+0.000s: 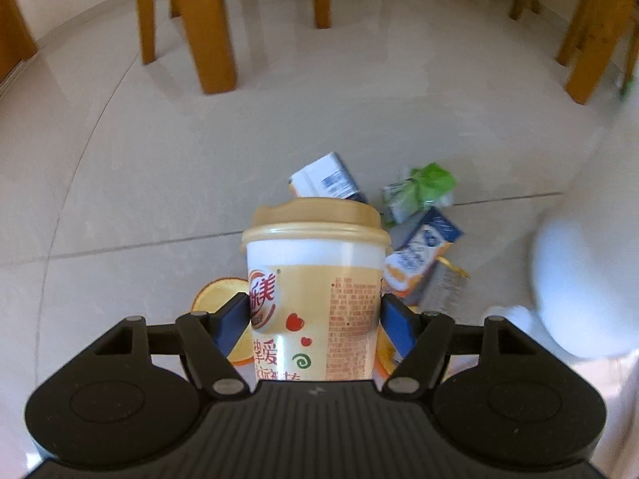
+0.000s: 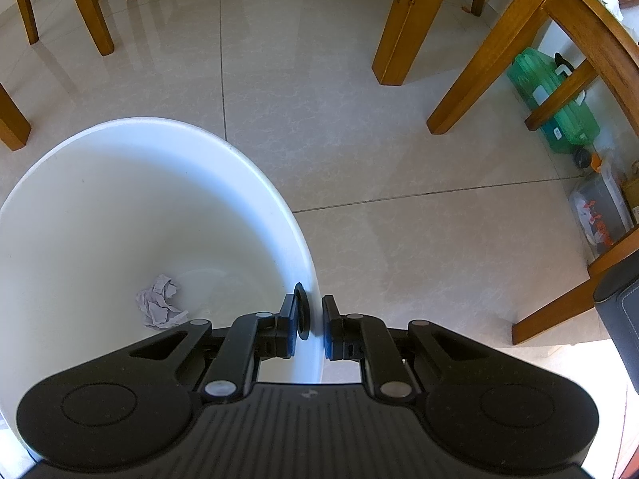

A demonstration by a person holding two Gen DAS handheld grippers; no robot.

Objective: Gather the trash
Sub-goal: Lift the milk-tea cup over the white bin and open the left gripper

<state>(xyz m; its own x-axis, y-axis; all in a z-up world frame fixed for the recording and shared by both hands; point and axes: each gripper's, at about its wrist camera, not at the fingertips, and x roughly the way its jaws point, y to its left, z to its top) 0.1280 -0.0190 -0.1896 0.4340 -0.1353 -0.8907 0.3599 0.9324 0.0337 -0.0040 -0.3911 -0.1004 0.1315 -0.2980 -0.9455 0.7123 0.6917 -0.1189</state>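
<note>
Gripping one lidded cup (image 1: 315,279), the left hand-held gripper (image 1: 315,323) was clenched on its sides above the floor (image 1: 139,183). Beyond lay four crumpled cartons (image 1: 415,247). The right hand-held gripper (image 2: 310,329) pinched the white bin (image 2: 120,183) rim; inside lay one paper wad (image 2: 159,305).

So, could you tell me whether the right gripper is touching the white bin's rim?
Touching. The right wrist view shows the right gripper with its jaws closed on the white bin rim, one inside, one outside.

Blurred cartons (image 1: 423,255) behind cup (image 1: 315,279)
</note>
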